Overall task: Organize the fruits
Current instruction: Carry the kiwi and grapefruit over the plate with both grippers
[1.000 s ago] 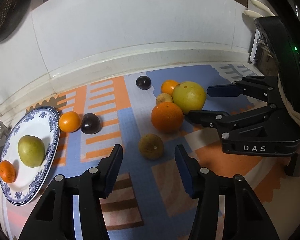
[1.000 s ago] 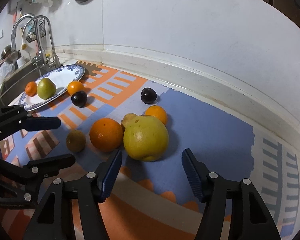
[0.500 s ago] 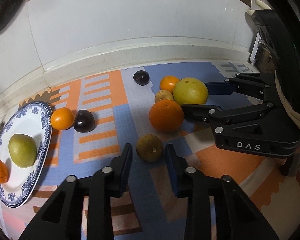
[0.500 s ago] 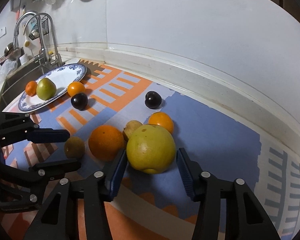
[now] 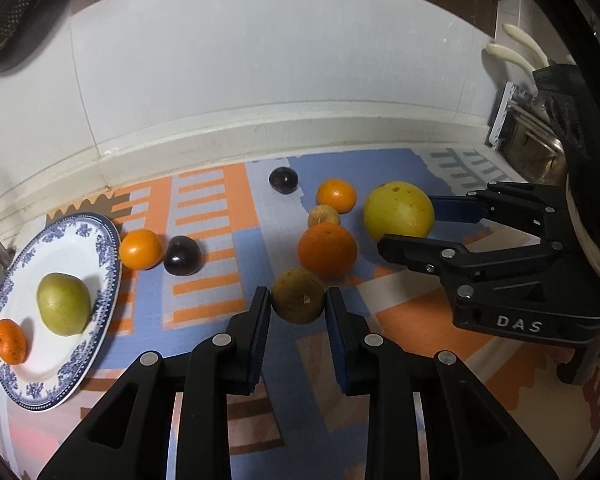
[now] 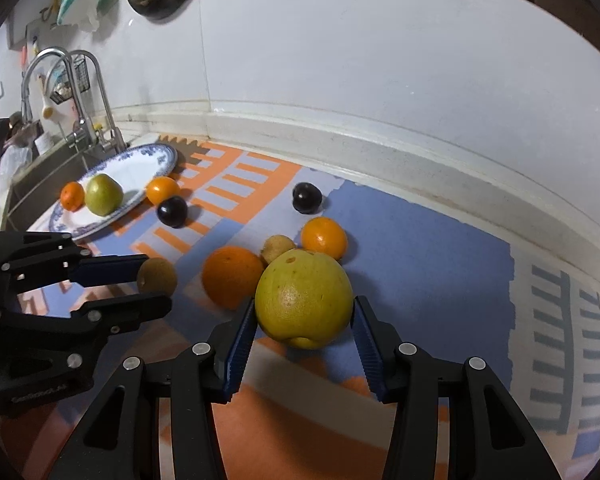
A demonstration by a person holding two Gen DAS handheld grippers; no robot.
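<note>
My left gripper (image 5: 297, 300) is shut on a small brown-green fruit (image 5: 298, 295), which rests on the mat; it shows in the right wrist view (image 6: 157, 276) too. My right gripper (image 6: 304, 312) is shut on a large yellow-green grapefruit (image 6: 303, 297), also in the left wrist view (image 5: 398, 211). A large orange (image 5: 327, 251) lies between the two grippers. A blue-patterned plate (image 5: 28, 248) at the left holds a green pear (image 5: 63, 303) and a small tangerine (image 5: 9, 341).
A tangerine (image 5: 141, 249) and a dark plum (image 5: 182, 256) lie beside the plate. Another plum (image 5: 283, 179), a tangerine (image 5: 336, 195) and a small tan fruit (image 5: 323, 216) lie behind the orange. A sink and faucet (image 6: 80, 92) stand left of the plate. The white wall runs behind.
Both grippers have moved forward and closed: the left onto the brown-green fruit, the right onto the grapefruit.
</note>
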